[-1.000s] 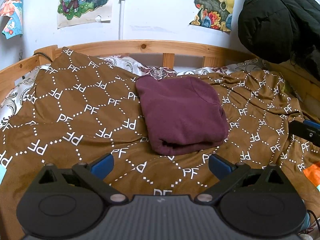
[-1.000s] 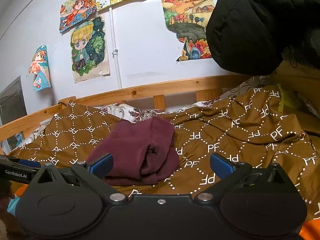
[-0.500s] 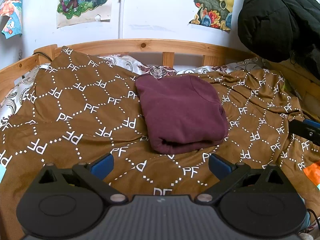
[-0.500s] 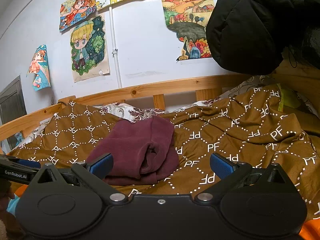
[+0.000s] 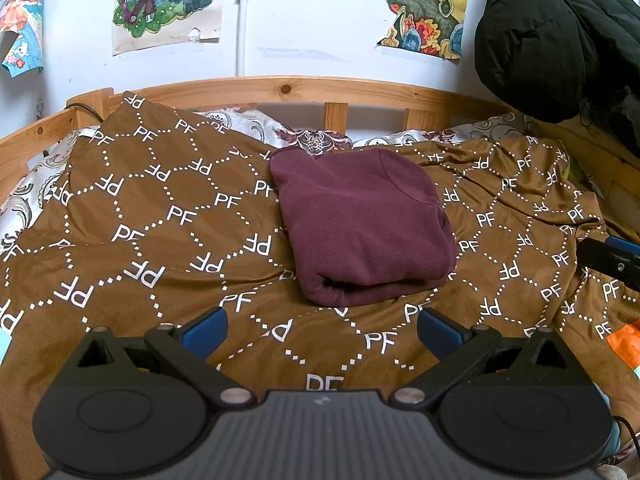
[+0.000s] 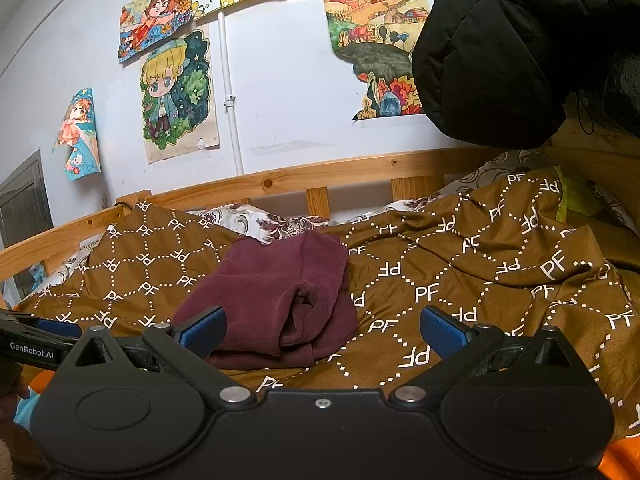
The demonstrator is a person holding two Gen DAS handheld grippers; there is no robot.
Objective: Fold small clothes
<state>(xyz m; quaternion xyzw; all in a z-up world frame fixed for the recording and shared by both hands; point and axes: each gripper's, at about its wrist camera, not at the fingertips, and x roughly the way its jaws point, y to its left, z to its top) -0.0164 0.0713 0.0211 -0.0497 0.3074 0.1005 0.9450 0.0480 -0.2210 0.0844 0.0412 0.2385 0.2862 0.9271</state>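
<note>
A maroon garment lies folded into a thick rectangle on the brown patterned blanket, near the middle of the bed. My left gripper hovers just in front of its near edge, open, with nothing between its blue pads. In the right wrist view the same folded garment sits left of centre, showing a rolled opening on its side. My right gripper is open and empty, low over the blanket to the garment's right. Each gripper's tip shows at the edge of the other's view.
A wooden bed rail runs along the far side under a wall with taped drawings. A black puffy jacket hangs at the upper right. Floral bedding peeks out behind the blanket. An orange cloth lies at the near right.
</note>
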